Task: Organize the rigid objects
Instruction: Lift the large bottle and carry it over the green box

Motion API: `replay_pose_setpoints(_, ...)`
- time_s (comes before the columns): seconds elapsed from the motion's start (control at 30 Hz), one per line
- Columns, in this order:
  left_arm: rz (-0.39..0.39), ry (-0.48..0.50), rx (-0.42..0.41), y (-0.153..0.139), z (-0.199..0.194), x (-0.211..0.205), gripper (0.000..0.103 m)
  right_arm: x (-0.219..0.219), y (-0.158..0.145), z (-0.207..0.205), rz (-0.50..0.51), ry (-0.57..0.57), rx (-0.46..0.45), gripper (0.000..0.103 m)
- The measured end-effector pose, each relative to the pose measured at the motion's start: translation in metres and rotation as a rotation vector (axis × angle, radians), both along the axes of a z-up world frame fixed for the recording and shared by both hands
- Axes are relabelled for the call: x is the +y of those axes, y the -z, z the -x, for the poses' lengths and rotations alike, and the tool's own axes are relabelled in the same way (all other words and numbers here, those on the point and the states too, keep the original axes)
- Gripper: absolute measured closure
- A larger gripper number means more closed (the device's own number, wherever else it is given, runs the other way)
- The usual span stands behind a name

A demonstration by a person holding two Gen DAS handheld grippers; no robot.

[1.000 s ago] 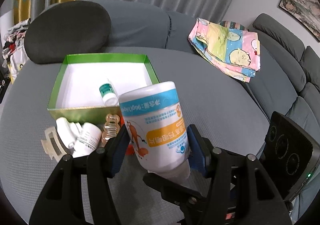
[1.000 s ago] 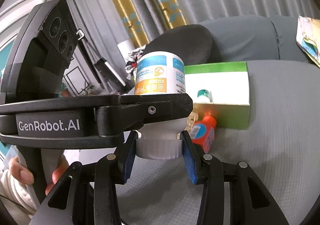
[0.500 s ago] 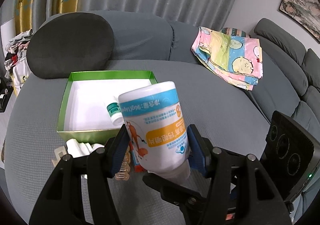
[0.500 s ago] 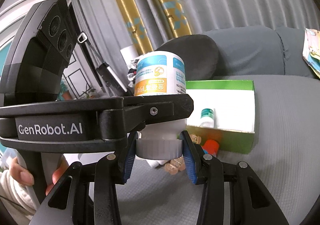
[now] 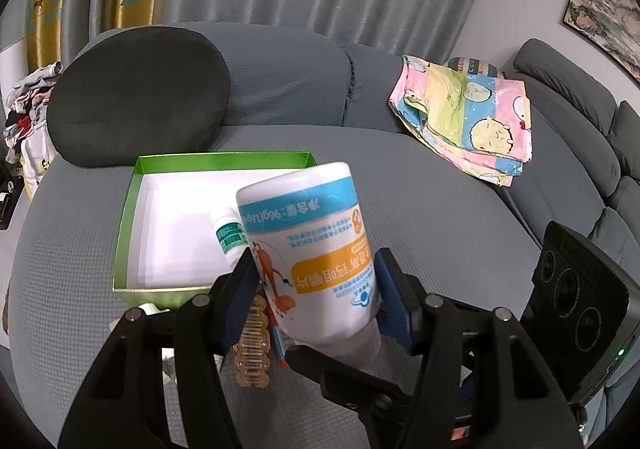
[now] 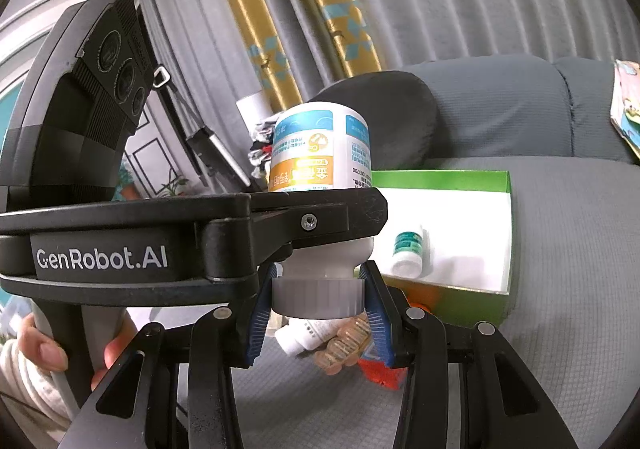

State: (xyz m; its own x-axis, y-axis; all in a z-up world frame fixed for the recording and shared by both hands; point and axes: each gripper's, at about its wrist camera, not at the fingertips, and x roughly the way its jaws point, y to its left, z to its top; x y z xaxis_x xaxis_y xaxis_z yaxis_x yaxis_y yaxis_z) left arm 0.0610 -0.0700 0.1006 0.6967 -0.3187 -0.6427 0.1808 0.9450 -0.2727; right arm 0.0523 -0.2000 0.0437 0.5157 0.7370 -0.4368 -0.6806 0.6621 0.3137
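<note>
A large white supplement bottle (image 5: 308,249) with a blue and orange label is held upside down in the air. My left gripper (image 5: 316,289) is shut on its body, blue pads on both sides. My right gripper (image 6: 316,301) is shut on the bottle's grey cap (image 6: 316,295), below the left tool's black frame (image 6: 120,249). Behind stands an open green box (image 5: 224,159) with a white floor and a small green-labelled bottle (image 5: 228,235) lying in it. An amber hair clip (image 5: 252,345), a red bottle (image 6: 380,369) and a white bottle (image 6: 304,333) lie in front of the box.
Everything sits on a grey sofa seat (image 5: 420,217). A dark round cushion (image 5: 136,97) leans behind the box, and a folded colourful cloth (image 5: 464,117) lies at the back right. A person's hand (image 6: 40,349) holds the left tool's handle. Curtains hang behind.
The bottle stays gripped at body and cap. In both views the green box and the loose items have slid lower in the picture, as the left gripper lifted a little.
</note>
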Motion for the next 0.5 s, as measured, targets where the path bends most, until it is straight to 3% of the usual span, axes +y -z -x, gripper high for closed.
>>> replay_pose_setpoints(0.5, -0.003, -0.002, 0.013, 0.007, -0.043, 0.007, 0.045, 0.003, 0.003, -0.028, 0.001, 0.008, 0.017, 0.058)
